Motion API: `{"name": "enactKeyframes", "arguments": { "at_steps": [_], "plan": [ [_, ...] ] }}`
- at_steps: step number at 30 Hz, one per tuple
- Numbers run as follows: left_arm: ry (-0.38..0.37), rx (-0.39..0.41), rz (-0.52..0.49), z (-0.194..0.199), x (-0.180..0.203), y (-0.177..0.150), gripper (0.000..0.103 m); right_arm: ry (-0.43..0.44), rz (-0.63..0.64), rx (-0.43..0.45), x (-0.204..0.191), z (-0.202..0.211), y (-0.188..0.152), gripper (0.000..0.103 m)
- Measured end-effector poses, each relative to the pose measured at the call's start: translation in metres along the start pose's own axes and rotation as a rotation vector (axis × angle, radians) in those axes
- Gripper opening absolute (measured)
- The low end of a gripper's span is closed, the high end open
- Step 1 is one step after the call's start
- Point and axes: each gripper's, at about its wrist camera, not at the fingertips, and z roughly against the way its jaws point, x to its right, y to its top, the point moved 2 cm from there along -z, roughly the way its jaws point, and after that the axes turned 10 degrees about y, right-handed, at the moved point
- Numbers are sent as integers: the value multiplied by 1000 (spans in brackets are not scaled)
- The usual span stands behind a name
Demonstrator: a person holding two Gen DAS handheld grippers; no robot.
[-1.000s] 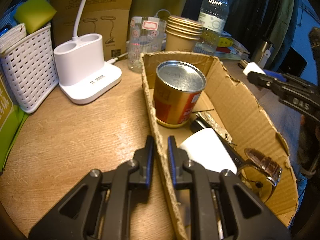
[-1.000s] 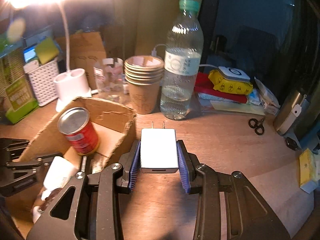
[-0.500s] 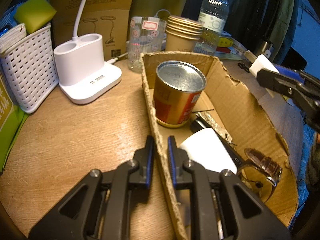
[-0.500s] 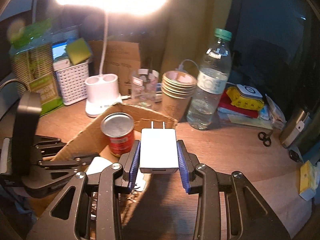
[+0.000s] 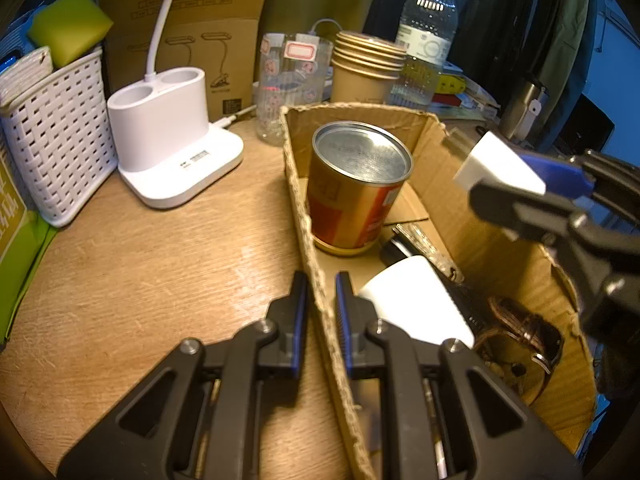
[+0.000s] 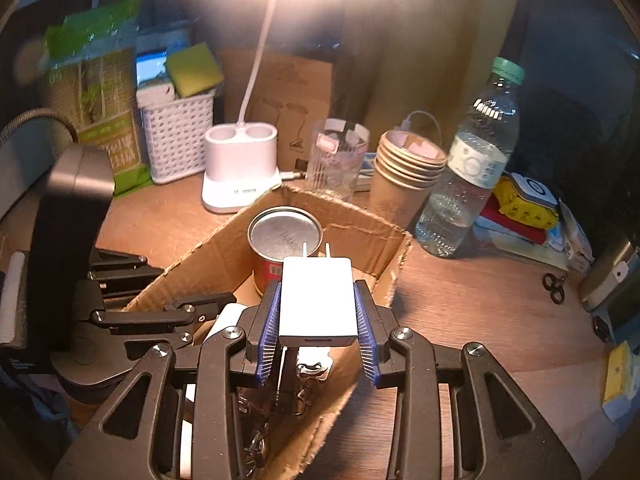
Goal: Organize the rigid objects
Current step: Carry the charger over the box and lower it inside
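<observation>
An open cardboard box [image 5: 436,148] stands on the wooden table. My left gripper [image 5: 322,286] is shut on its near left wall. Inside the box are a red and gold tin can [image 5: 360,184], a white block [image 5: 412,304], a dark flat item and a brown-strapped watch [image 5: 520,328]. My right gripper [image 6: 318,314] is shut on a white plug charger [image 6: 317,300], prongs pointing forward, and hovers above the box [image 6: 352,220] just in front of the can [image 6: 285,236]. The left wrist view shows the charger [image 5: 496,164] over the box's right wall.
Behind the box stand a white lamp base [image 5: 172,148], a white basket [image 5: 52,140], a glass [image 5: 292,80], stacked paper cups [image 5: 368,68] and a water bottle [image 5: 428,32]. Small scissors [image 6: 554,286] and packets lie at the right on the table.
My right gripper has carried the charger leftward, from beside the box to above its inside. The left gripper has kept still on the box wall.
</observation>
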Motion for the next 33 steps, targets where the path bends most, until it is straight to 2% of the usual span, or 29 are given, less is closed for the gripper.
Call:
{"name": "enactKeyframes", "arguments": {
  "at_steps": [13, 20, 25, 31, 33],
  "plan": [
    [0, 0, 0, 0, 0, 0, 15, -43, 65, -127, -10, -30, -6, 37],
    [0, 0, 0, 0, 0, 0, 15, -98, 115, -212, -15, -49, -9, 37],
    [0, 0, 0, 0, 0, 0, 15, -97, 107, -223, -13, -51, -10, 37],
    [1, 1, -1, 0, 0, 0, 15, -89, 71, -213, -8, -43, -8, 50],
    [0, 1, 0, 0, 0, 0, 15, -71, 60, -205, -6, -39, -8, 51]
  ]
}}
